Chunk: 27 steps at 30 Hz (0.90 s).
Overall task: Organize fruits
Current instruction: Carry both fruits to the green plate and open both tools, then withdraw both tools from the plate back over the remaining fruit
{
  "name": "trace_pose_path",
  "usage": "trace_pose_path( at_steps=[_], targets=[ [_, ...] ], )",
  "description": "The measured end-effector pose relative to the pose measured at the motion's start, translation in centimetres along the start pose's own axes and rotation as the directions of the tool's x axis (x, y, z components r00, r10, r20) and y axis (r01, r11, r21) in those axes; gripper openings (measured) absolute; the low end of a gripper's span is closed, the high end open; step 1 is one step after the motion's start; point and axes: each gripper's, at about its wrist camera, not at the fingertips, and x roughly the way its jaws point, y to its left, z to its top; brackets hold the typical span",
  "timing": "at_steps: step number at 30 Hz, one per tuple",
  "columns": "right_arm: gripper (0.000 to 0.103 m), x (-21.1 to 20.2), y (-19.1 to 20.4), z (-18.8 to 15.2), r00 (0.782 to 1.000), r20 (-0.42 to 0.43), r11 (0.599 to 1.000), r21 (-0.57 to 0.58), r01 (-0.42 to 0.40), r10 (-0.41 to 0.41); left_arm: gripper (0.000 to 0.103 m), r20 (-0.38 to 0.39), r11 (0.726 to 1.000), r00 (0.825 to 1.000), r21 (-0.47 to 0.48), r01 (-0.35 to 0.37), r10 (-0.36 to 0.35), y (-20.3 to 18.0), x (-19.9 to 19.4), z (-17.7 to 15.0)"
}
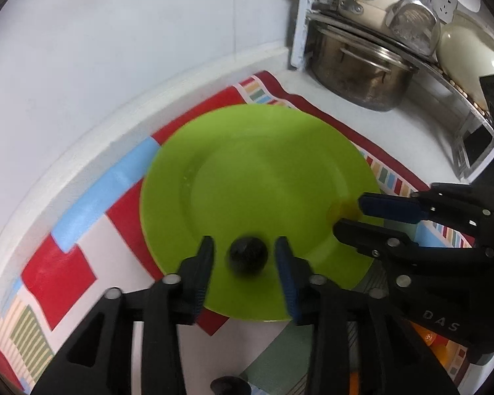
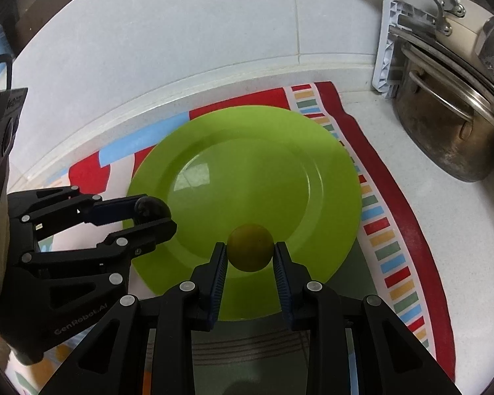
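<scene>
Fingers of the left gripper (image 1: 243,253) stand apart in the left wrist view, a dark round fruit (image 1: 248,256) loose between them with a gap on each side, blurred, over the near rim of the green plate (image 1: 247,151). Whether it rests on the plate cannot be told. To the right, the right gripper (image 1: 347,210) reaches in side-on; its yellow fruit (image 1: 341,210) is only a dim orange-yellow patch between the tips. A steel pot (image 1: 359,69) sits behind, on the counter past the striped cloth (image 1: 66,263).

Over to the right wrist view: pads clamp the yellow fruit (image 2: 251,247) on both sides, above the plate's (image 2: 247,138) near rim. At left, the left gripper (image 2: 154,212) shows the dark fruit (image 2: 148,207) half hidden by the fingers, grip unclear from here
</scene>
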Motion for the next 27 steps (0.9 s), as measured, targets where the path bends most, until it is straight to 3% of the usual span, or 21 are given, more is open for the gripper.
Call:
trace_pose_path(
  at_steps=[3, 10, 14, 16, 21, 24, 27],
  targets=[
    [0.039, -0.9, -0.1, -0.3, 1.000, 0.021, 1.000, 0.020, 0.004, -0.005, 0.046, 0.026, 1.000, 1.000, -0.004, -0.016, 0.016, 0.1, -1.2, -0.1],
    [0.039, -4.7, 0.5, -1.5, 0.995, 0.083, 0.998, 0.036, 0.045, -0.047, 0.062, 0.121, 0.998, 0.991, -0.025, -0.058, 0.061, 0.3, -6.2, -1.7],
    [0.040, -7.2, 1.4, -2.9, 0.989, 0.126, 0.997, 0.032, 0.071, -0.074, 0.068, 0.183, 0.996, 0.979, -0.046, -0.077, 0.084, 0.2, -9.4, -2.9],
    [0.048, -8.6, 2.0, -3.7, 0.984, 0.152, 0.996, 0.031, 0.086, -0.090, 0.071, 0.202, 0.995, 0.975, -0.056, -0.084, 0.094, 0.0, -10.6, -3.5],
    [0.049, -11.5, 3.4, -5.6, 0.973, 0.205, 0.994, 0.039, 0.101, -0.107, 0.079, 0.263, 0.993, 0.959, -0.085, -0.083, 0.102, -0.4, -14.4, -5.6],
    [0.059, -13.0, 4.2, -6.9, 0.968, 0.229, 0.994, 0.048, 0.098, -0.106, 0.085, 0.300, 0.991, 0.946, -0.097, -0.094, 0.120, -0.7, -16.3, -7.0],
    [0.062, -14.3, 5.1, -8.2, 0.961, 0.252, 0.993, 0.052, 0.105, -0.114, 0.086, 0.317, 0.990, 0.940, -0.099, -0.101, 0.127, -1.0, -17.6, -8.7]
  ],
)
